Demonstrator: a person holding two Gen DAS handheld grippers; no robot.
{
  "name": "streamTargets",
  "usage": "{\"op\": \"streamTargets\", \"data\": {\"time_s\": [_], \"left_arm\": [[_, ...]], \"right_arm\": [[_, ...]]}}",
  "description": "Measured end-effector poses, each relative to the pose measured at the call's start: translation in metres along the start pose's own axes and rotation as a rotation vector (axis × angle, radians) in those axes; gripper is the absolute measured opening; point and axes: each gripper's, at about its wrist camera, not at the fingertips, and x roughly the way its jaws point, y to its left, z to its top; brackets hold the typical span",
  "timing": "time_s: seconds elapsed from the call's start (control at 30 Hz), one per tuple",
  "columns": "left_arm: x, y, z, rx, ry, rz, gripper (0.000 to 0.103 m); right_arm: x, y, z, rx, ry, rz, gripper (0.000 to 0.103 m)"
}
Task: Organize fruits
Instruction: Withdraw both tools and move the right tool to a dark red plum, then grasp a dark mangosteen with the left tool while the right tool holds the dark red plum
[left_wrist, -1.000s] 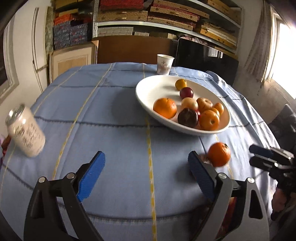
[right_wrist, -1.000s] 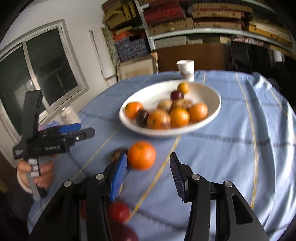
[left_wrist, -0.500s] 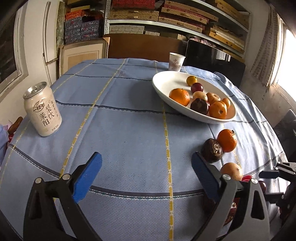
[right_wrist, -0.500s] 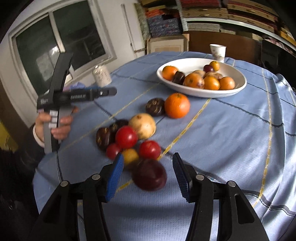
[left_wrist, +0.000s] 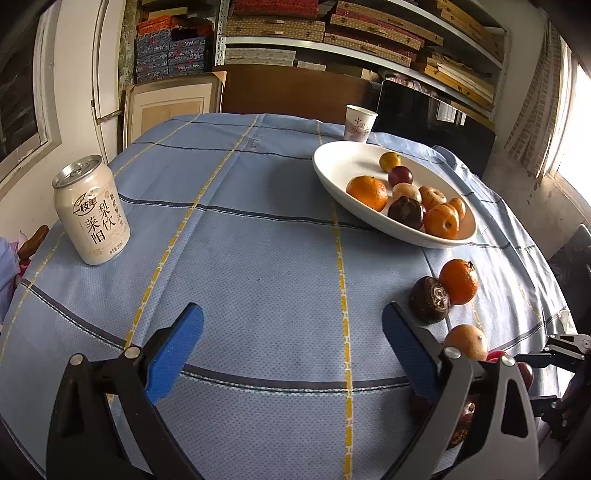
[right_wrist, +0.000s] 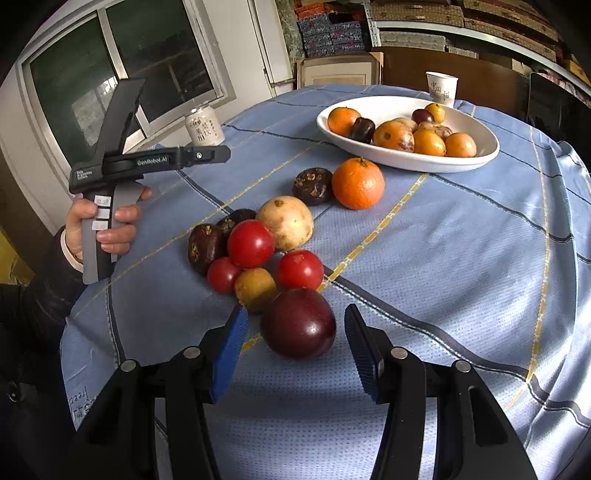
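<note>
A white oval bowl (right_wrist: 487, 149) (left_wrist: 332, 173) holds several fruits at the far side of the blue tablecloth. Loose fruit lies in front of it: an orange (right_wrist: 357, 183) (left_wrist: 458, 281), a dark wrinkled fruit (right_wrist: 312, 186) (left_wrist: 429, 300), a pale round fruit (right_wrist: 285, 222), red tomatoes (right_wrist: 251, 243), a small yellow fruit (right_wrist: 255, 288) and a dark red plum (right_wrist: 298, 323). My right gripper (right_wrist: 295, 347) is open, its jaws either side of the plum without touching it. My left gripper (left_wrist: 291, 350) is open and empty over bare cloth; its handle also shows in the right wrist view (right_wrist: 122, 166).
A pale drink can (left_wrist: 91, 210) (right_wrist: 204, 124) stands at the table's left edge. A paper cup (left_wrist: 360, 123) (right_wrist: 441, 86) stands behind the bowl. Shelves with boxes and a framed board (left_wrist: 170, 107) lie beyond the table. A window is on the left wall.
My right gripper has pulled back from the orange to the near fruit cluster and now brackets the plum. My left gripper has drawn back and turned left, bringing the can upright into view.
</note>
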Motion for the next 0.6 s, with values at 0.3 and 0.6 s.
{"op": "streamTargets", "data": {"time_s": [0.3, 0.6], "left_arm": [[-0.026, -0.019, -0.015, 0.109, -0.035, -0.056, 0.095], [-0.061, -0.068, -0.06, 0.335, -0.012, -0.218, 0.074]], "right_arm": [[-0.006, -0.026, 0.001, 0.14, -0.034, 0.033, 0.039], [-0.003, -0.042, 0.0, 0.219, -0.025, 0.012, 0.04]]}}
